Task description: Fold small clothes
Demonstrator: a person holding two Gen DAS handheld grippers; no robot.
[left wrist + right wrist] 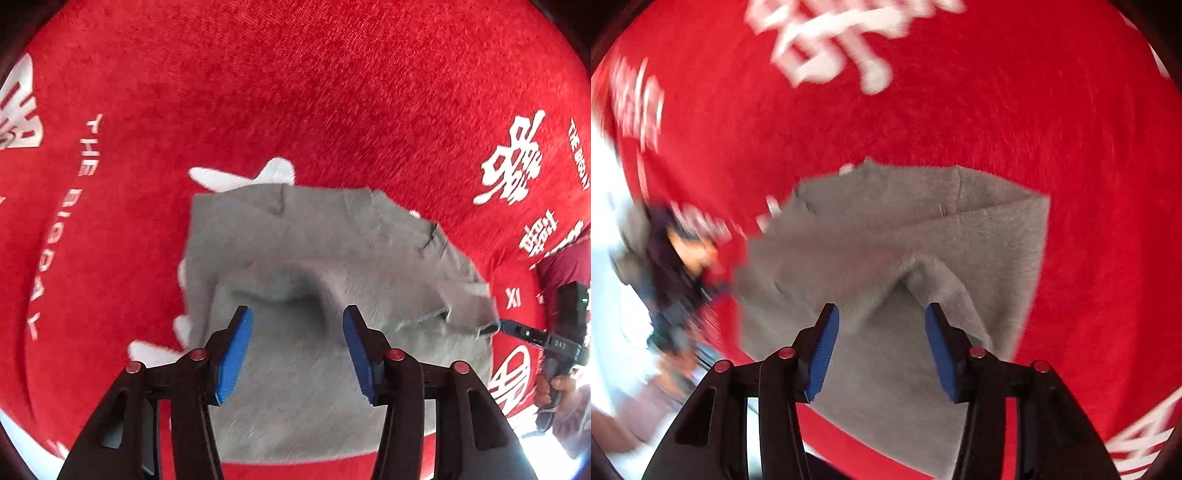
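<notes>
A small grey garment point(306, 266) lies on the red cloth, partly folded with a raised ridge near its middle. My left gripper point(297, 350) is open just above it, blue pads on either side of the ridge, nothing held. In the right wrist view the same grey garment point(905, 236) lies under my right gripper point(881, 347), which is open and straddles a raised fold. In the left wrist view my right gripper point(496, 326) shows at the garment's right edge, held by a hand.
The surface is a red cloth point(295, 92) with white lettering and Chinese characters. The person's hand and dark red sleeve point(565, 266) are at the right. A bright white floor edge point(605, 221) and the blurred left gripper point(676, 280) show at the left.
</notes>
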